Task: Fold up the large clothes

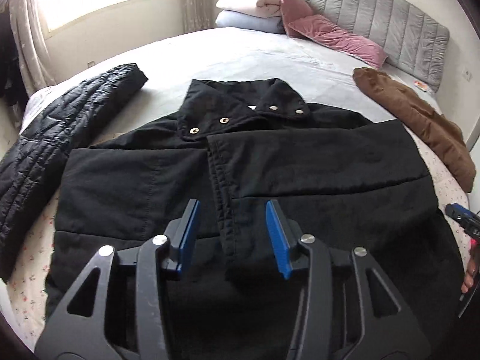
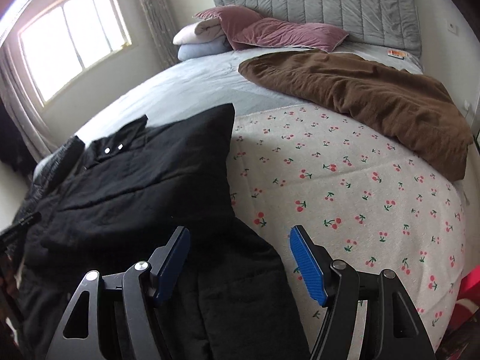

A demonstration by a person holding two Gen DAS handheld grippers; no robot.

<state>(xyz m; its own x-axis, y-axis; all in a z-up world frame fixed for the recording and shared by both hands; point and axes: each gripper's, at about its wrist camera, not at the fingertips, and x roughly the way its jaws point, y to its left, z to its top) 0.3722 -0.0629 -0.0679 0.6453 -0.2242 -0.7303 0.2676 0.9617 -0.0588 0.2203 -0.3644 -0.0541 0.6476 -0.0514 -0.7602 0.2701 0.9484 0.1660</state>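
Observation:
A black jacket [image 1: 270, 165] lies front-up on the bed, both sleeves folded across its chest and its collar with metal snaps [image 1: 223, 120] toward the headboard. My left gripper [image 1: 232, 207] hovers over the jacket's lower front with its blue pads apart and nothing pinched; the button placket runs beneath the gap. In the right wrist view the jacket [image 2: 150, 174] fills the left half. My right gripper [image 2: 240, 234] stands open above the jacket's right edge, one pad over black cloth, the other over the cherry-print sheet [image 2: 360, 180]. Its tip also shows at the right edge [image 1: 460, 216].
A black quilted coat [image 1: 45, 156] lies left of the jacket. A brown garment [image 2: 375, 99] is spread at the right, toward the grey headboard [image 2: 330, 3]. Pink pillows [image 1: 330, 36] and folded blankets [image 1: 249, 12] sit at the head of the bed.

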